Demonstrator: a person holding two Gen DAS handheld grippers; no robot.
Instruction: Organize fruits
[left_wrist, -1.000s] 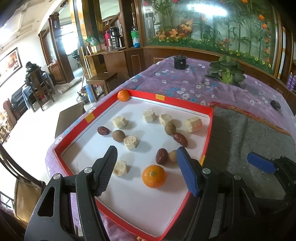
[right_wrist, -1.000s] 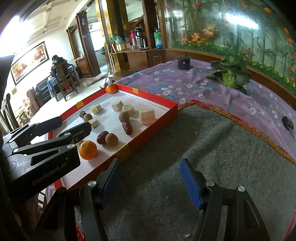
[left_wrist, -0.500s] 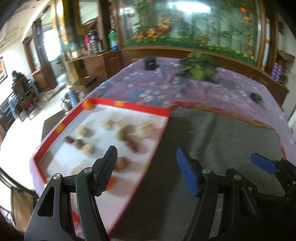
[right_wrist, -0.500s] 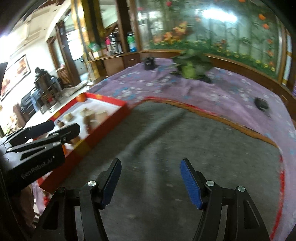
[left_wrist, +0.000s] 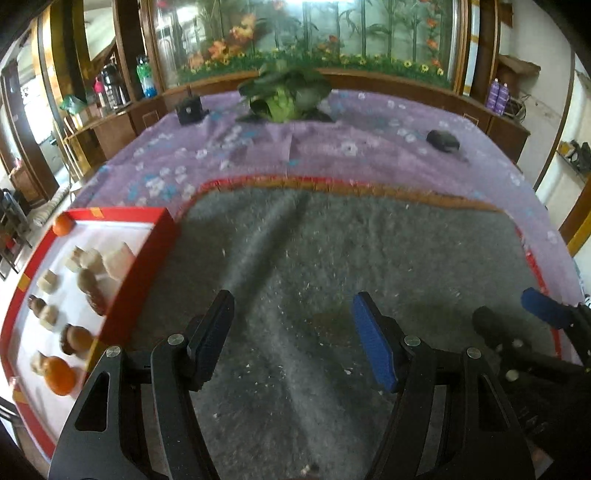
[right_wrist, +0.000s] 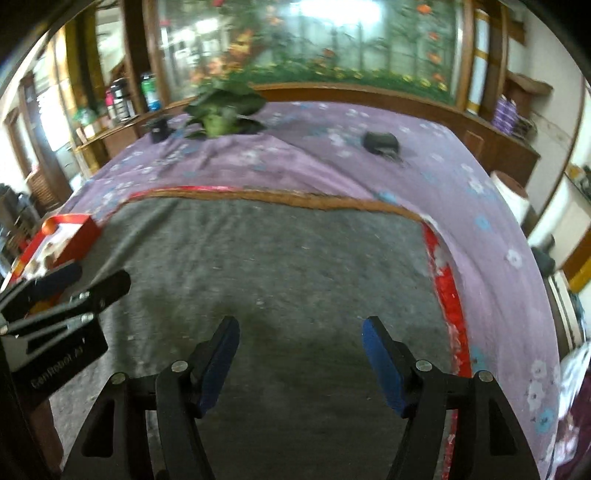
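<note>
We see the left gripper (left_wrist: 291, 339) hanging over a grey felt mat (left_wrist: 332, 258), its two fingers spread wide with only bare mat between them. The right gripper (right_wrist: 301, 363) hangs over the same mat further right; its jaws have just been opening, and nothing sits between them either. In the left wrist view the right gripper's blue-tipped finger shows at the near right edge.

The fruits lie in a red-rimmed tray (left_wrist: 147, 280) with a white floor, at the left edge of the mat, well apart from both grippers. In the tray we make out an orange (left_wrist: 61, 374) at the near end, a brown round fruit (left_wrist: 75, 339) just beyond it, a dark red date (left_wrist: 96, 301) close to the right rim, and several pale cubes (left_wrist: 118, 260) toward the far end. A second small orange (left_wrist: 62, 224) sits at the tray's far left corner. The picture is blurred there, so we cannot tell the smaller pieces apart with certainty.

Beyond the mat a purple flowered cloth (left_wrist: 332, 147) covers the table. On it, at the far side, lie a leafy green vegetable (left_wrist: 284, 98), a small black box (left_wrist: 188, 110) to its left and a dark object (left_wrist: 443, 141) to its right.
</note>
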